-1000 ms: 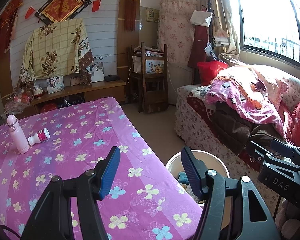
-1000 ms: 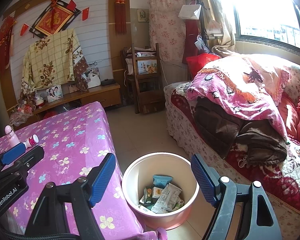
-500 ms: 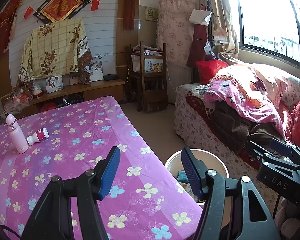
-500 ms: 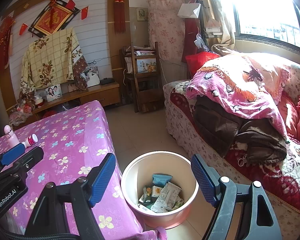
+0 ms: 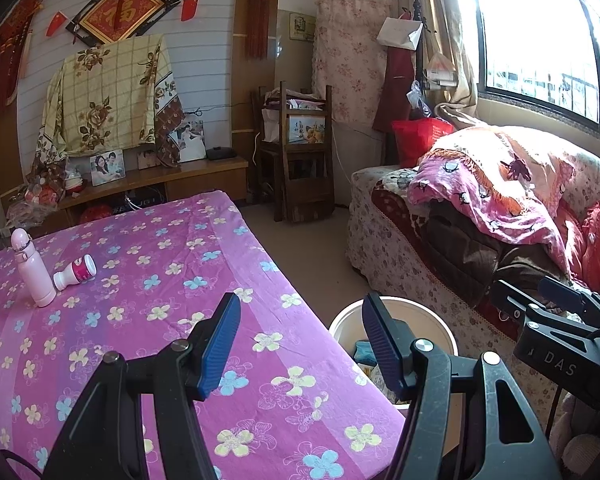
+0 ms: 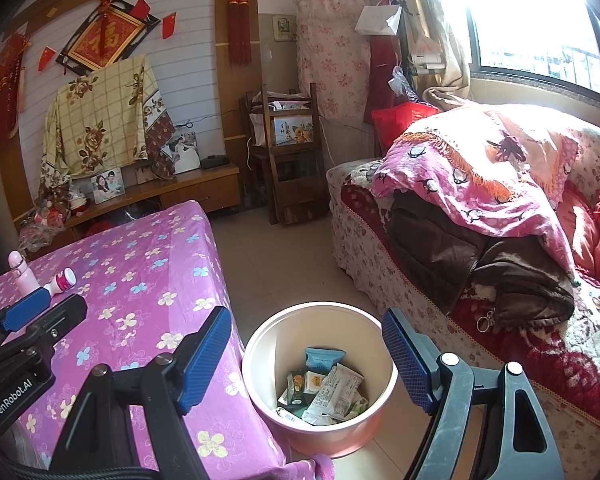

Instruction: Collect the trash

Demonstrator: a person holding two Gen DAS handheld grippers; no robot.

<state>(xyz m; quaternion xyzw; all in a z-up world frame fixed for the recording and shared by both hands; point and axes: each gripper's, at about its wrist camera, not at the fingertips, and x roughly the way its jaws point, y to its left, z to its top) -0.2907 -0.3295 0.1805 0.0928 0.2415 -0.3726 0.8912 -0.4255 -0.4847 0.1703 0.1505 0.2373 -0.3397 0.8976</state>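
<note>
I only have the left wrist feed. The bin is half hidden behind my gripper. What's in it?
Observer: The right wrist view looks into the pink bin. It holds several wrappers, including a white packet and a teal one.
Operator: Is the right gripper holding anything?
Observer: No. The right gripper is open with nothing between its pads, hanging over the bin.
Operator: Anything on the floor near the bin?
Observer: The tiled floor between the table and the sofa shows no litter that I can make out.
</note>
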